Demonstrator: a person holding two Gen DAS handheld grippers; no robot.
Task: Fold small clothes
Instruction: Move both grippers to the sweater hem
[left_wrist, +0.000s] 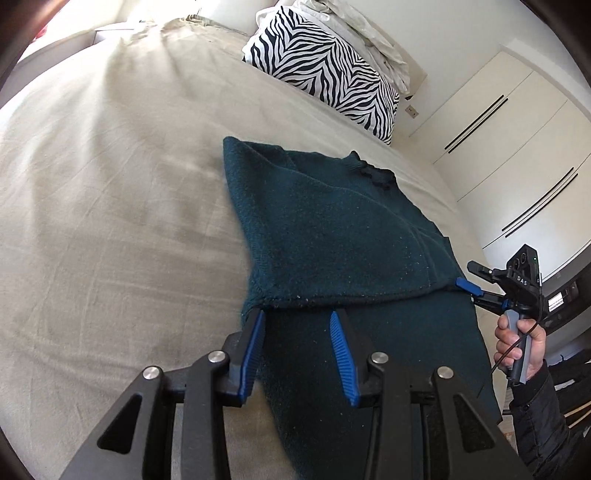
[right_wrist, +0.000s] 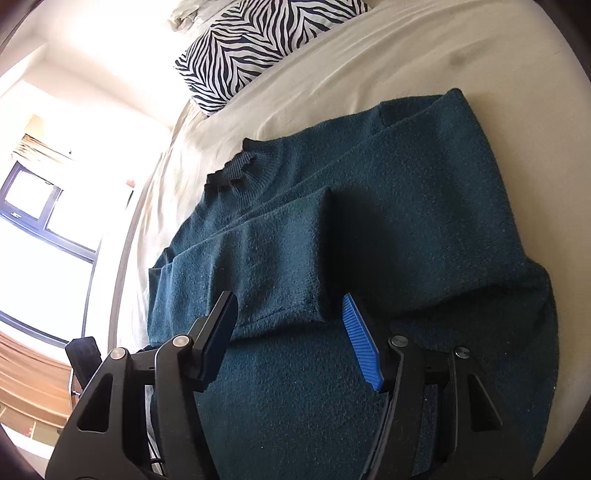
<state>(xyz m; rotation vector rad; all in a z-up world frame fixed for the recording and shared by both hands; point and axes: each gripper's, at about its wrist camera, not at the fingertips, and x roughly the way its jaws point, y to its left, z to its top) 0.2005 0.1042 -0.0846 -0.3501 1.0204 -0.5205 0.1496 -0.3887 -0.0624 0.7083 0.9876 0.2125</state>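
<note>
On the bed (left_wrist: 92, 192) lie one green sweater (left_wrist: 332, 229) and one striped pillow (left_wrist: 325, 66). Both tongs, left (left_wrist: 297, 321) and right (right_wrist: 290, 306), are spread, pinching nothing. Only the left view shows a hand (left_wrist: 521, 343).

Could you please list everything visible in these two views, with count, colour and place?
sweater: one, dark teal, partly folded on the bed, sleeves laid across its body
bed sheet: one, beige, under the sweater
zebra pillow: one, black and white, at the head of the bed
wardrobe doors: white, beside the bed
window: one, dark-framed, bright, beyond the bed
left hand-held gripper: black, blue pads, open at the sweater's folded edge
right hand-held gripper: black, blue pads, open over a sleeve cuff
hand: one, dark sleeve, holding the right hand-held gripper
</note>
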